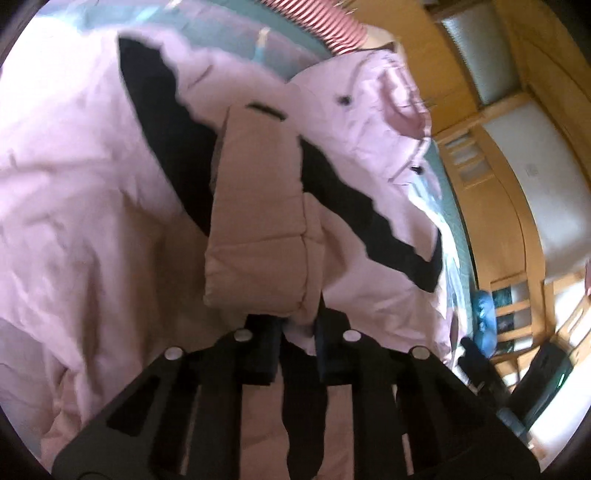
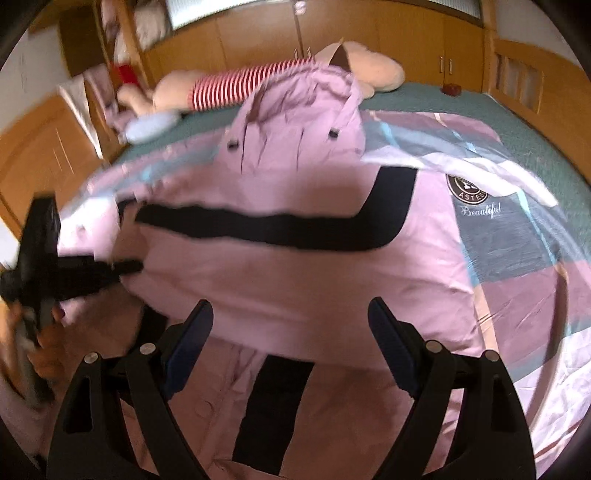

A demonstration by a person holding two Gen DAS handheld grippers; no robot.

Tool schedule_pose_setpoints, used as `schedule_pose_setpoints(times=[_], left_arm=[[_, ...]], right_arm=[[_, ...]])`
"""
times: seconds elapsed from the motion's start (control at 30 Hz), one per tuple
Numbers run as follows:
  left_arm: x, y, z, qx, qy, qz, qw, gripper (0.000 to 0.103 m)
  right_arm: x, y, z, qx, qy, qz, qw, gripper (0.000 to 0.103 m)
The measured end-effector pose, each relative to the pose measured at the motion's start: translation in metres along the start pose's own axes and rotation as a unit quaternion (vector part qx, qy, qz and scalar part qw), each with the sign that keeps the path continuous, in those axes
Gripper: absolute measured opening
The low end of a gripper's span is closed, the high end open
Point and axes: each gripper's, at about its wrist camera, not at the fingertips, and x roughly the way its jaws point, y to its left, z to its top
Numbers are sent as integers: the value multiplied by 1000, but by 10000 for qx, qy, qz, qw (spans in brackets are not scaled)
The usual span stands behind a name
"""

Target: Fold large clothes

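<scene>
One bed [image 2: 517,122] fills the room's middle, its teal cover overlaid by one patchwork quilt [image 2: 517,236] in plum, blue and white blocks with a round badge printed on it. Wooden cupboards [image 2: 258,33] line the wall behind the bed and run down both sides.

One large pink padded jacket [image 2: 314,280] lies spread across the quilt, hood [image 2: 295,114] toward the cupboards, with black bands [image 2: 258,229] curving across its body. Two dark snaps show on the hood. In the left wrist view one sleeve [image 1: 258,221] lies folded over the jacket's body, its cuff end toward the camera.

One plush toy [image 2: 266,81] in a red-and-white striped top lies along the far edge of the bed, just behind the hood. A pale blue cushion [image 2: 151,125] sits beside it, and a small red box [image 2: 451,89] rests on the teal cover, well apart from the jacket.

There are two tongs. The left tongs [image 1: 295,343] are clamped onto the sleeve's cuff, pink fabric pinched between the pads; in the right wrist view the same tool [image 2: 125,267] reaches in from the left edge, a hand [image 2: 48,332] behind it. The right tongs [image 2: 291,317] hang spread wide over the jacket's near part, nothing between their fingers.
</scene>
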Motion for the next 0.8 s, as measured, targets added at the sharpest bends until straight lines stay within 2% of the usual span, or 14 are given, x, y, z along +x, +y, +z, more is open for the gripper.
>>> schedule_pose_setpoints(times=[0.1, 0.17, 0.23, 0.3, 0.4, 0.53, 0.57, 0.6, 0.63, 0.67, 0.7, 0.77, 0.8], left_arm=[[-30, -27, -14, 492, -289, -44, 9984, 14], [-43, -37, -26, 578, -309, -56, 9978, 14], [-46, -41, -34, 624, -237, 15, 9978, 14], [-52, -41, -49, 720, -183, 152, 9971, 14], [-49, -38, -62, 821, -22, 433, 9957, 14], [-39, -31, -62, 807, -15, 633, 9947, 15], [-36, -26, -60, 732, 9, 684, 9950, 15], [-35, -24, -60, 695, 35, 699, 9951, 15], [-32, -20, -59, 644, 75, 721, 9953, 15], [-31, -18, -59, 619, 99, 724, 9954, 15], [-29, -16, -59, 597, 125, 699, 9957, 15], [-30, -16, -60, 559, 99, 651, 9963, 15], [-32, -18, -61, 545, 31, 631, 9965, 15]], right_arm=[[-15, -46, 12, 925, -88, 605, 9938, 88], [-15, -80, 15, 1626, 144, 1077, 9807, 90], [-8, -100, 11, 2000, 643, 1558, 9652, 90], [2, -99, 5, 1893, 1202, 1866, 9565, 90], [19, -81, -9, 1465, 1887, 1853, 9532, 90], [44, -76, -20, 1700, 1973, 1347, 9560, 86], [43, -80, -20, 1836, 1886, 1227, 9569, 75], [41, -88, -19, 1994, 1768, 1083, 9577, 59], [37, -95, -17, 2151, 1619, 923, 9587, 49], [29, -104, -14, 2359, 1357, 737, 9594, 26], [23, -110, -13, 2512, 1129, 696, 9588, 15], [12, -112, -13, 2577, 755, 808, 9599, 11], [4, -107, -9, 2412, 524, 762, 9660, 11]])
